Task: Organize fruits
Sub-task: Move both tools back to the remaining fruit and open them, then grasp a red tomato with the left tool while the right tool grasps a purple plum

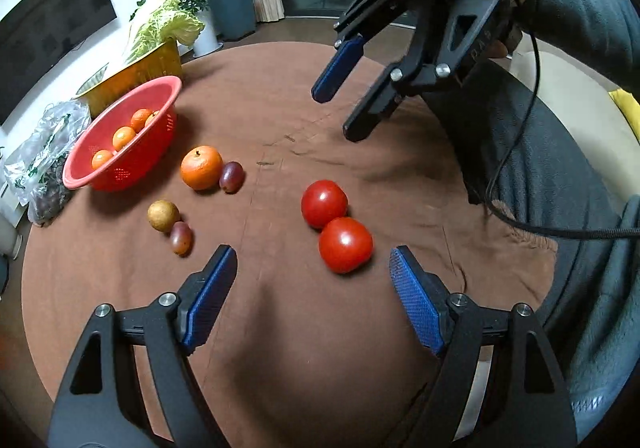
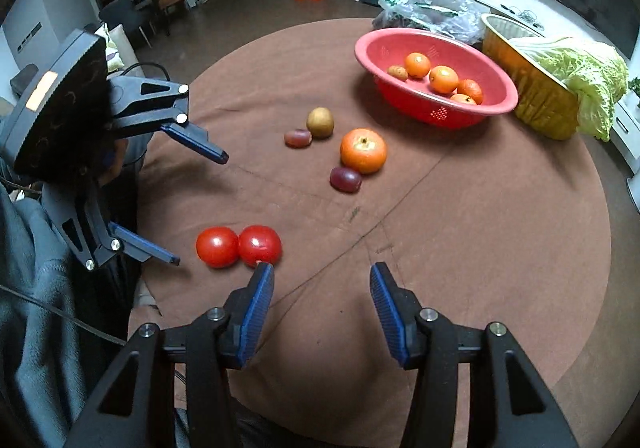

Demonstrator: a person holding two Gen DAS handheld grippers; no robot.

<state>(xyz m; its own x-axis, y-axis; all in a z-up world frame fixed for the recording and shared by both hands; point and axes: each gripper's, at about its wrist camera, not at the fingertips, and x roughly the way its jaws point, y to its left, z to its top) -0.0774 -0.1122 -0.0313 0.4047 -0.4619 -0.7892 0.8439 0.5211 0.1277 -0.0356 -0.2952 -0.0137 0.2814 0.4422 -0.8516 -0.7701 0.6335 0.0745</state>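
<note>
Two red tomatoes (image 1: 336, 226) lie touching on the brown tablecloth (image 1: 288, 348), just ahead of my open, empty left gripper (image 1: 312, 272). They also show in the right wrist view (image 2: 238, 246). A large orange (image 1: 201, 167) with a purple fruit (image 1: 231, 176) beside it, and a brown fruit (image 1: 163, 215) with another purple fruit (image 1: 181, 237), lie further left. A red basket (image 1: 86, 152) holds several small oranges. My right gripper (image 2: 322, 280) is open and empty; it hovers above the table's far side in the left wrist view (image 1: 340, 112).
A yellow foil tray (image 2: 532, 88) with a napa cabbage (image 2: 580, 72) stands behind the basket. A clear plastic bag of greens (image 2: 428, 6) lies beside it. The round table's edge and a sofa lie to the right in the left wrist view.
</note>
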